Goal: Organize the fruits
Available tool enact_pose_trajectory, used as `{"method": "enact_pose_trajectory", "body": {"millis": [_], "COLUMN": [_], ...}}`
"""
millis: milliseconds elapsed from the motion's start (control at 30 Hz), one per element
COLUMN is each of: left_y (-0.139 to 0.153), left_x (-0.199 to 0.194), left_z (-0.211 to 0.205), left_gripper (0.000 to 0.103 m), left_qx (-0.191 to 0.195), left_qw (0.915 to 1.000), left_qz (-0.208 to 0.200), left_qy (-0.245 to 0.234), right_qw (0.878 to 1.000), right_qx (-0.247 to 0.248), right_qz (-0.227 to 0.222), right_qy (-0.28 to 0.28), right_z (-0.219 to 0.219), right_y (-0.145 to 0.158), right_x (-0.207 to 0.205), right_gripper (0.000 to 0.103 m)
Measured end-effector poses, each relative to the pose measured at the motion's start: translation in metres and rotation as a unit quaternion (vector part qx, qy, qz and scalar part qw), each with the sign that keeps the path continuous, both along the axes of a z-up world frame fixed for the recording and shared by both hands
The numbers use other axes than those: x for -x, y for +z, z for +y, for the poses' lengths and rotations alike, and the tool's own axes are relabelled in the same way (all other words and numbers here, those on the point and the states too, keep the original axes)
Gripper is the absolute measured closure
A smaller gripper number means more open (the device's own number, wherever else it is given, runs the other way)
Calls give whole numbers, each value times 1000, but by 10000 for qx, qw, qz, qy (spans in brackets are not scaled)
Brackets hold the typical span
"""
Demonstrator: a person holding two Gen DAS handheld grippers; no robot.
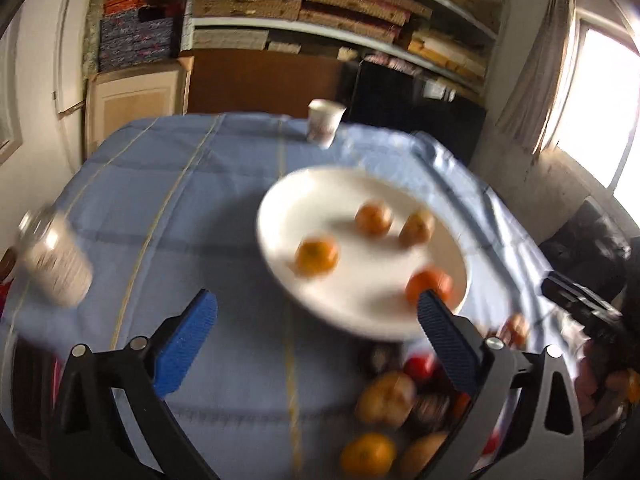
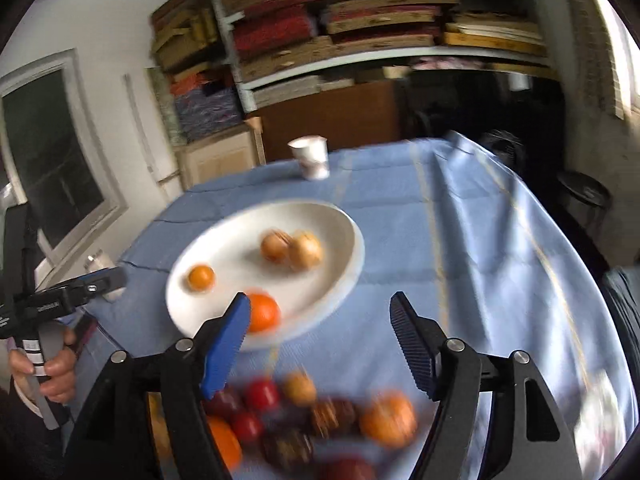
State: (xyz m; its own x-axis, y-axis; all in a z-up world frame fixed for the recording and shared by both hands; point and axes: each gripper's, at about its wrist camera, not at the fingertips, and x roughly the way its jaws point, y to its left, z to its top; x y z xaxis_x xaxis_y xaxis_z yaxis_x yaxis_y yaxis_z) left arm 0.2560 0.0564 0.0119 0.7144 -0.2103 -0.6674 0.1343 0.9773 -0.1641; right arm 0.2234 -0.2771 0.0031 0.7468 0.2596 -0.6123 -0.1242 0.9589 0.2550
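A white plate lies on the blue tablecloth and holds several round fruits: an orange, a deeper orange one at its near rim, and two brownish ones. A blurred pile of loose fruit, red, orange and dark, lies in front of the plate. My left gripper is open wide and empty above the plate's near edge. My right gripper is open and empty above the pile.
A white paper cup stands at the table's far edge. A pale jar stands at the left. A hand holds the left gripper's handle. Stacked shelves fill the back wall. The cloth drapes over the right edge.
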Motion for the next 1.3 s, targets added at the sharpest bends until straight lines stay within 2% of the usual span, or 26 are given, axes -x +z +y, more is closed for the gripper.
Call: {"method": "enact_pose_trajectory", "body": {"millis": [100, 267, 367, 500, 567, 700, 800, 1000, 1300], "left_y": [-23, -41, -44, -50, -51, -49, -49, -49, -50], "left_x": [31, 73, 89, 91, 90, 94, 94, 92, 91], "left_z": [6, 12, 8, 8, 5, -3, -3, 1, 1], "left_gripper": [5, 5, 5, 5, 5, 5, 5, 5, 5], "left_qx": [-331, -228, -339, -230, -330, -564, -585, -518, -552], "left_qw": [9990, 9994, 9992, 9989, 9985, 9978, 9977, 9979, 9977], "left_qz": [266, 257, 178, 356, 397, 288, 287, 358, 365], "left_qy": [108, -55, -104, -188, -176, -175, -169, -130, -153], "right_qw": [9994, 9982, 9981, 9971, 9968, 9962, 9955, 9966, 9956], "right_qx": [-94, 334, 171, 493, 550, 504, 312, 168, 324], "right_qz": [298, 425, 562, 564, 578, 709, 881, 809, 867], "right_qy": [-155, -266, -191, -142, -60, 100, 163, -68, 112], "right_z": [-12, -10, -9, 3, 6, 11, 8, 2, 10], "right_y": [-16, -33, -38, -42, -42, -45, -48, -44, -45], "right_x": [34, 61, 61, 64, 64, 58, 49, 39, 33], "right_gripper": [30, 30, 30, 31, 33, 44, 51, 53, 59]}}
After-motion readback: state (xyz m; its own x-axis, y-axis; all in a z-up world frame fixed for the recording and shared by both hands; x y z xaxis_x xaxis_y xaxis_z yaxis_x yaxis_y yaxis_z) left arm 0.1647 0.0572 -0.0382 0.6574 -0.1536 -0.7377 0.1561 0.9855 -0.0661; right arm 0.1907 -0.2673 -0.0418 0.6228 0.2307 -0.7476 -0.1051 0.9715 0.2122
